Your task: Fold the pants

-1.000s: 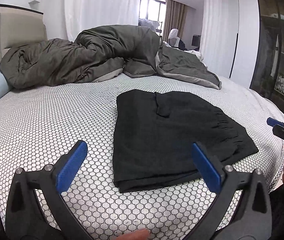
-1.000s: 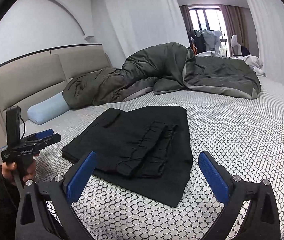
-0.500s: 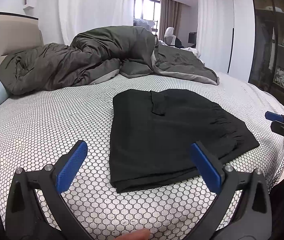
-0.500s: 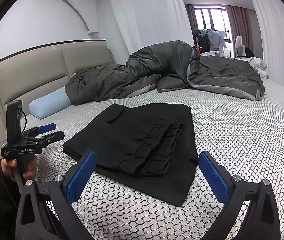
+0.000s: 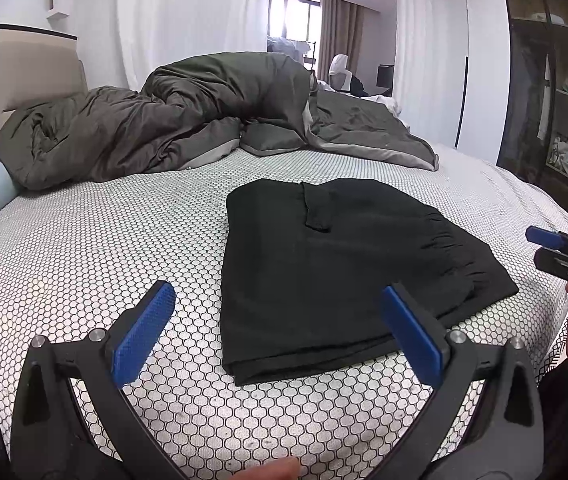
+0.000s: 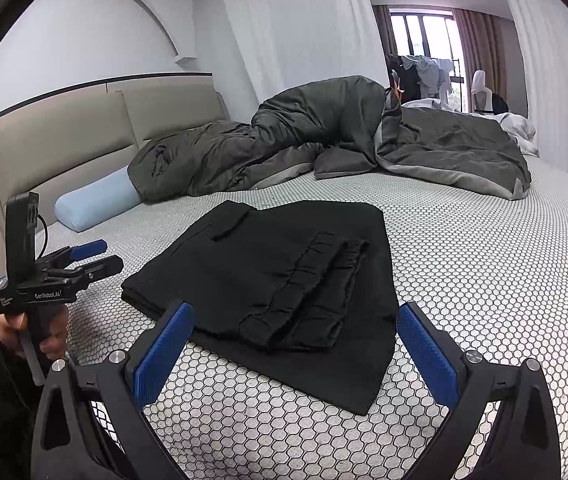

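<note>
- pants [image 5: 335, 268] folded, flat ahead of both jaw sets, nothing moved in the last second
- left gripper [image 5: 280, 334], right gripper [image 6: 295, 354]: jaws wide, empty, still backed off
- looks done

Black pants [image 5: 323, 276], folded into flat rectangle w/ gathered waistband on top, lie on honeycomb sheet [image 5: 84, 248], center-right of left-wrist frame; center in right-wrist view [image 6: 276, 276].

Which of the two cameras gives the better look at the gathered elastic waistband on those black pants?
The right wrist view: the waistband lies near the lens, ruffles facing it, atop the folded pants. The left wrist view shows it only as a puckered strip at the pants' right edge.
</note>
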Demonstrator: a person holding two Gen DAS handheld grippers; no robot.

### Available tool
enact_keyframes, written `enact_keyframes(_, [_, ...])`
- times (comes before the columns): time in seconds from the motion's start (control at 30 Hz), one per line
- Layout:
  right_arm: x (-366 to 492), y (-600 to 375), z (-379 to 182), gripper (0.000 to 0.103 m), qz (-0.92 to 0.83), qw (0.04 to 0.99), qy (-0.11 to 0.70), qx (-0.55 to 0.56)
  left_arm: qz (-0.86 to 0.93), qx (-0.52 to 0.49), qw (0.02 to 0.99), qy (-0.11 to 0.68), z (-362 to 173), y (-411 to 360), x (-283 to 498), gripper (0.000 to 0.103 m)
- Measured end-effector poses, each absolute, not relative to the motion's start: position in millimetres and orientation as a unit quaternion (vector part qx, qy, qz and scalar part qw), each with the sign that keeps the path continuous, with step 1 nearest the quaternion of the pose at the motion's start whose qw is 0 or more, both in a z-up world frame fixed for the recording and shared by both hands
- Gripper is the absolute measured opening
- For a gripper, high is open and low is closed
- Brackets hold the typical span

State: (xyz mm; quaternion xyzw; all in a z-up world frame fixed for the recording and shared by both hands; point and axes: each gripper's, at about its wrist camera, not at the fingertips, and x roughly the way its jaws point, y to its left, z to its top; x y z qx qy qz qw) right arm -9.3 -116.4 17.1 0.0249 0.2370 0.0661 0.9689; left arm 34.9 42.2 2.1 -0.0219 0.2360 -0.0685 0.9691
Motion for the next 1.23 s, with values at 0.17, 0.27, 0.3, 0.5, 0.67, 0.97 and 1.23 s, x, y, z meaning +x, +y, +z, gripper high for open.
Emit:
enact_keyframes(0.17, [-8.7,-115.3,15.7,0.103,0.066,0.969,0.239,0.021,-0.068,-0.022,0.969,0.238,1.4,43.9,36.0,0.102])
enact_keyframes(0.27, [-9.2,-116.0,15.9,0.103,0.065,0.969,0.239,0.021,-0.069,-0.024,0.969,0.237,1.4,45.0,36.8,0.102])
enact_keyframes(0.3, [-9.2,-116.3,15.8,0.103,0.065,0.969,0.239,0.021,-0.07,-0.024,0.969,0.237,1.4,45.2,37.0,0.102])
enact_keyframes(0.5, [-9.8,-116.0,15.5,0.103,0.064,0.969,0.239,0.02,-0.072,-0.023,0.968,0.24,1.1,45.7,38.0,0.102])
enact_keyframes(0.67, [-9.9,-116.4,15.0,0.103,0.063,0.968,0.241,0.02,-0.072,-0.023,0.968,0.238,1.0,46.3,38.0,0.102])
enact_keyframes(0.97, [-7.8,-116.2,14.6,0.103,0.064,0.967,0.246,0.014,-0.074,-0.018,0.969,0.236,1.6,46.1,36.6,0.102])
enact_keyframes(1.23, [-6.2,-115.8,13.7,0.103,0.065,0.966,0.249,0.01,-0.074,-0.012,0.969,0.235,1.5,44.9,35.8,0.102])
